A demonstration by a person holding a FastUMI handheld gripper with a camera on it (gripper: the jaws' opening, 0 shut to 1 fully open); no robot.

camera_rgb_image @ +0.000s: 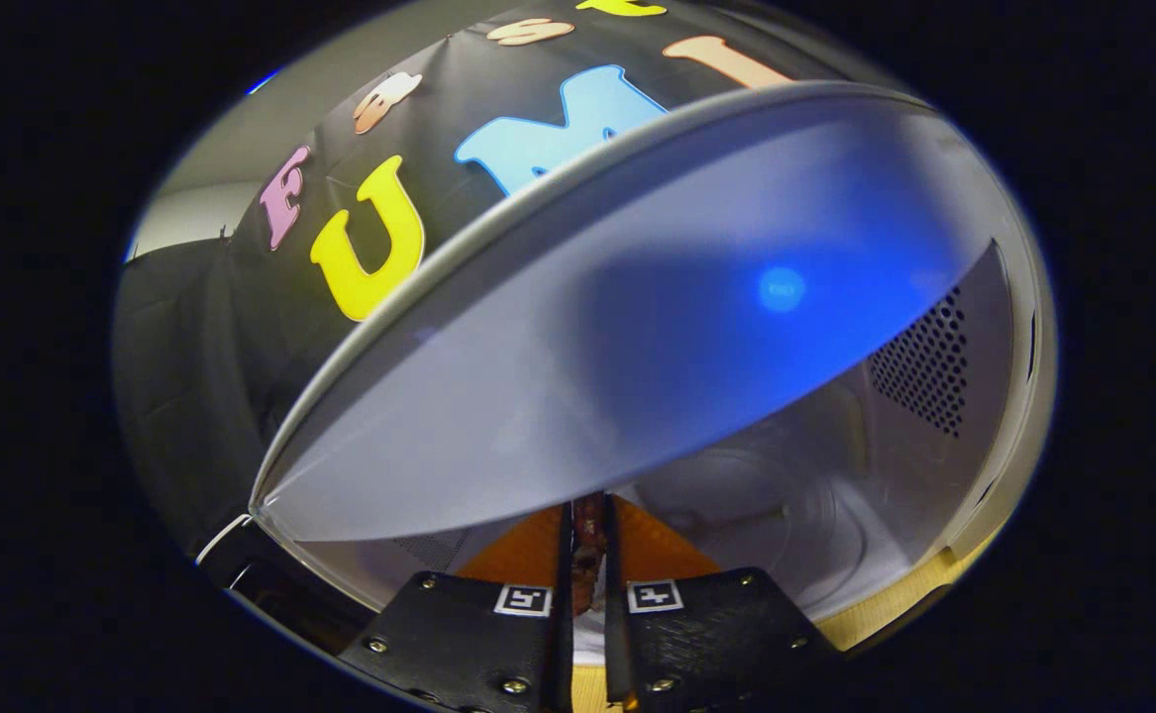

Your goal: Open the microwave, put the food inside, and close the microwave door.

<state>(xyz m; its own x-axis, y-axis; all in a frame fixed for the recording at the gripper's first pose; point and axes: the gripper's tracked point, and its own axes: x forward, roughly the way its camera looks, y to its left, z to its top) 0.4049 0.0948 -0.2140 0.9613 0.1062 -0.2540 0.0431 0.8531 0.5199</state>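
The tongs (587,555) are closed on a thin brown food piece (588,540), mostly hidden, at the open microwave (924,376).

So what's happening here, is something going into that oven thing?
A person is working a handheld gripper, whose two fingers are pinched on a dark reddish-brown piece of food. It is at the mouth of the open microwave, with the white cavity and its vent holes just beyond. The food is not yet set down.
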